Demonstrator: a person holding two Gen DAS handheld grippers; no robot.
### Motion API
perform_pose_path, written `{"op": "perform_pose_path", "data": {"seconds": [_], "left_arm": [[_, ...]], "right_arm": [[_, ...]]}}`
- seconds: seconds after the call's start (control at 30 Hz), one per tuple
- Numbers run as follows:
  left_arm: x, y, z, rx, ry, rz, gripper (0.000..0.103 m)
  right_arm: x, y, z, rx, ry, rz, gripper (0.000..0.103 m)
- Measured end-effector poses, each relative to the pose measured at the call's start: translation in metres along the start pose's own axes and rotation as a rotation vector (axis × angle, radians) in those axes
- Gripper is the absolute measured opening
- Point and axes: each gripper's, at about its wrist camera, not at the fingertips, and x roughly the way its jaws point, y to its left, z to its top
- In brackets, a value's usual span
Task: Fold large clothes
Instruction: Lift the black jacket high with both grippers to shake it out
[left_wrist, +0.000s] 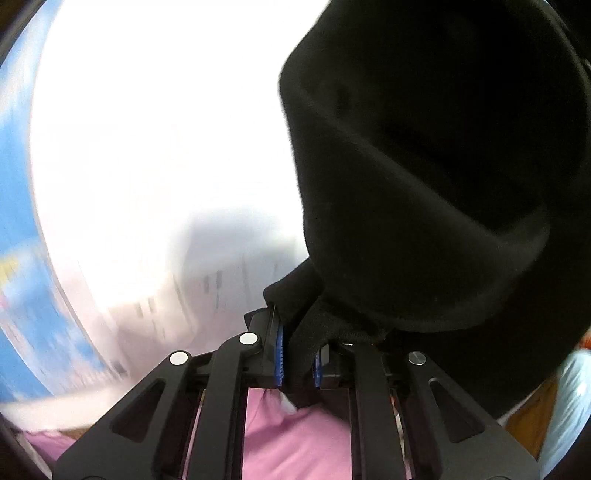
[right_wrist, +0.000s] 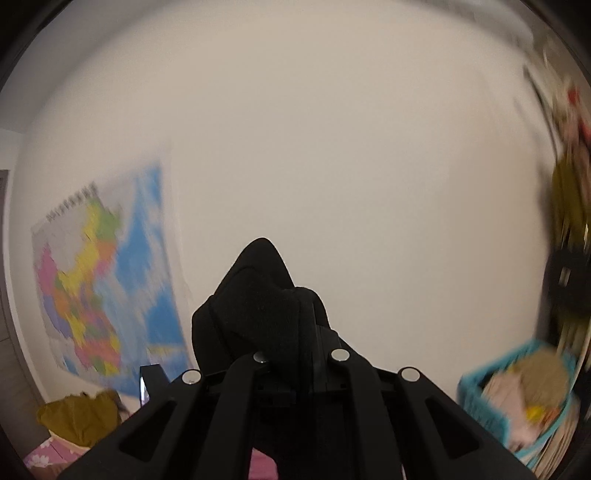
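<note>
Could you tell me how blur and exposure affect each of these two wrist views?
Left wrist: the background is blown out white and smeared; the black garment is nearly featureless, though the fingers stay sharp. Right wrist: even exposure, but the map and basket are motion-blurred.

My left gripper (left_wrist: 298, 354) is matte black, built of angled linkage arms with triangular cut-outs. Round silver pivot pins (left_wrist: 248, 338) cap the joints, and the finger pads (left_wrist: 279, 350) are ribbed blue. My right gripper (right_wrist: 295, 363) has the same black linkage and silver pins (right_wrist: 340, 355); its pads are hidden.
</note>
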Motion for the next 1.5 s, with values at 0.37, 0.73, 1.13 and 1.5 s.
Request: {"op": "perform_pose_path", "data": {"seconds": [0.37,0.73,1.13,1.5], "left_arm": [[-0.255,0.012,0.065,0.026,-0.460,0.198,0.013],[-0.459,-0.035,-0.058,0.216,-0.358,0.456,0.014],[-0.506,-0.019,-0.126,0.144,-0.168,0.523,0.016],[-0.237,0.170,-0.227,-0.210,0.401,0.580,0.015]], "right_arm": [[-0.152,0.050,0.072,-0.030,-0.201,0.154,0.003],[-0.201,0.106,-0.022,-0.015,-0.101,0.483,0.004],[-0.128,0.132,-0.089,0.041,0.071,0.600,0.004],[0.141,0.133,-0.273,0.095,0.601,0.334,0.004]]}}
